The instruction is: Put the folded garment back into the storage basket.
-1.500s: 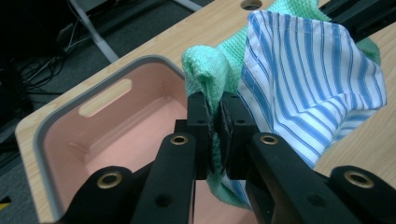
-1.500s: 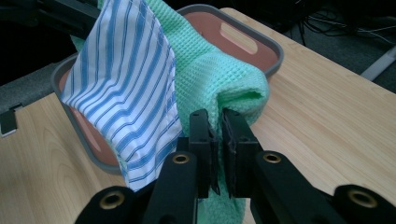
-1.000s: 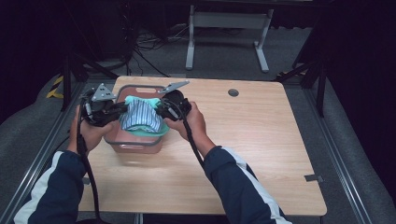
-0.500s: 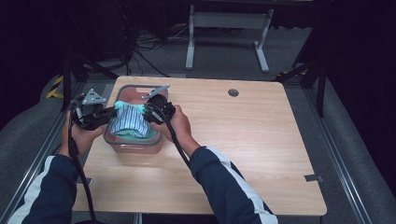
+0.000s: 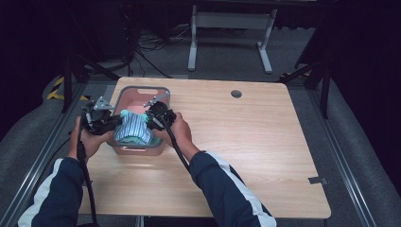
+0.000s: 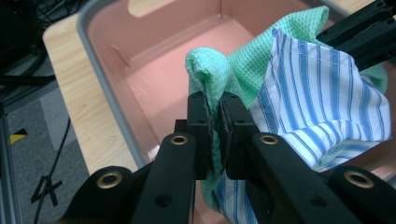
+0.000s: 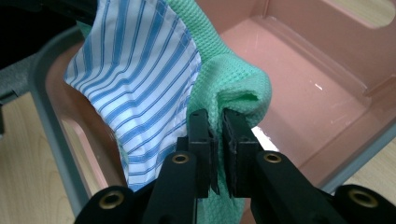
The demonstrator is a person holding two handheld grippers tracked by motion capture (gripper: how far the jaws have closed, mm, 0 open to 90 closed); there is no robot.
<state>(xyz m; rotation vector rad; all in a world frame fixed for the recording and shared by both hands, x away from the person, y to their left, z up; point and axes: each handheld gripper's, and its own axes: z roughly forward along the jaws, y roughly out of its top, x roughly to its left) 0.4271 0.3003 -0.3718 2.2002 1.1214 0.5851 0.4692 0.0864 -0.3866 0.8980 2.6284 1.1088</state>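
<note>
- Your left gripper (image 6: 213, 122) was clenched on a bunched fold of the green waffle cloth (image 6: 243, 70), the fabric pinched tight between its two black jaws.
- Your right gripper (image 7: 217, 140) was clamped the same way on another fold of that green cloth (image 7: 224, 79), at the opposite end of the bundle.
- The striped cloth (image 6: 322, 107), white with blue lines, lay against the green one and hung between your two grippers; in the right gripper view it (image 7: 135, 70) sat just to the left of the jaws.
- From the high view, the bundle (image 5: 134, 128) was stretched between your left gripper (image 5: 112, 124) and your right gripper (image 5: 150, 119), touching both.
- You held the cloths over the pink bin (image 5: 142, 97), towards its near end, with the lower edge of the bundle down inside its walls.
- The bin stood on the wooden table (image 5: 246, 142), near the table's left edge.
- Through the left gripper view, the bin's bare pink floor (image 6: 163, 74) showed beyond the cloth.
- Whether the cloth touched the bin's floor could not be told.
</note>
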